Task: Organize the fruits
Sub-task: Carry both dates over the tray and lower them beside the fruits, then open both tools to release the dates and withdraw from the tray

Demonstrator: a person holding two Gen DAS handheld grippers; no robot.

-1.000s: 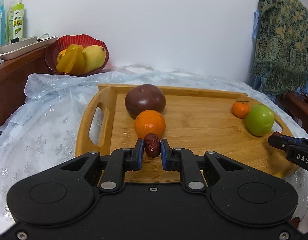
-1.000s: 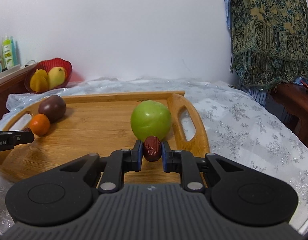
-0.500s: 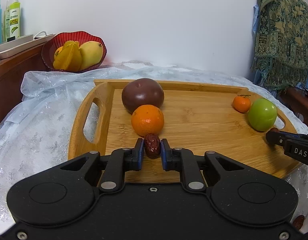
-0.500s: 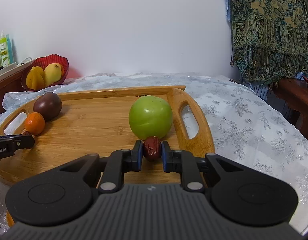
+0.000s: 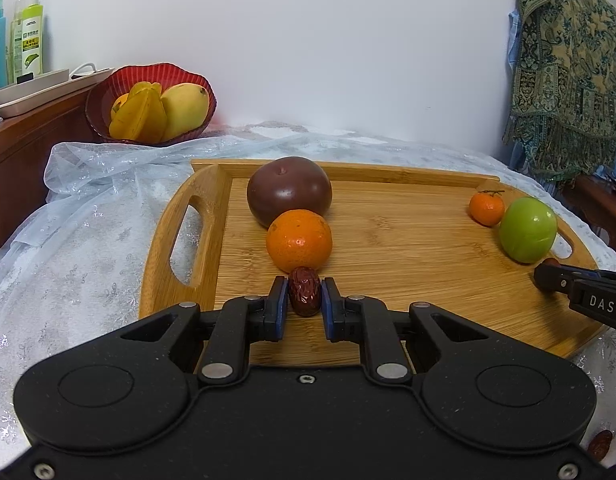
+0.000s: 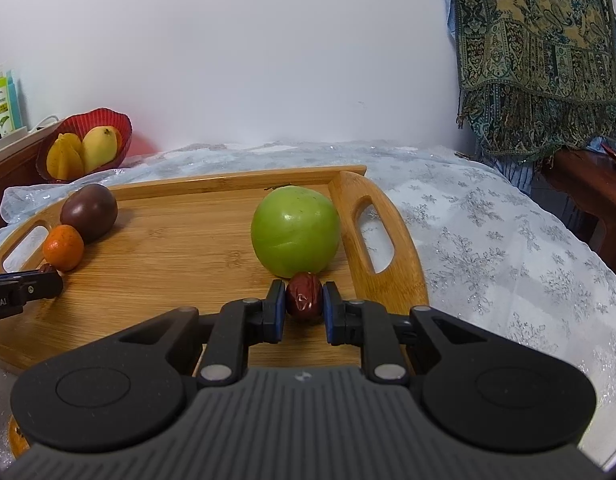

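A wooden tray (image 5: 407, 240) lies on the table. My left gripper (image 5: 304, 300) is shut on a red date (image 5: 304, 291), low over the tray just in front of an orange (image 5: 299, 240) and a dark purple fruit (image 5: 288, 190). My right gripper (image 6: 304, 304) is shut on another red date (image 6: 304, 297), right in front of a green apple (image 6: 296, 230) by the tray's right handle. A small tangerine (image 5: 486, 208) sits behind the apple (image 5: 527, 229). The right gripper's tip also shows in the left wrist view (image 5: 547, 274).
A red bowl (image 5: 148, 80) with a mango and starfruit stands at the back left on a wooden ledge with bottles (image 5: 30, 40). A patterned shawl (image 6: 535, 52) hangs at the right. A sheer cloth (image 6: 487, 240) covers the table. Another date (image 5: 599, 442) lies near the front right.
Both grippers have moved forward and lower toward the tray, each still holding its date; the left date now nears the orange, the right date nears the apple.
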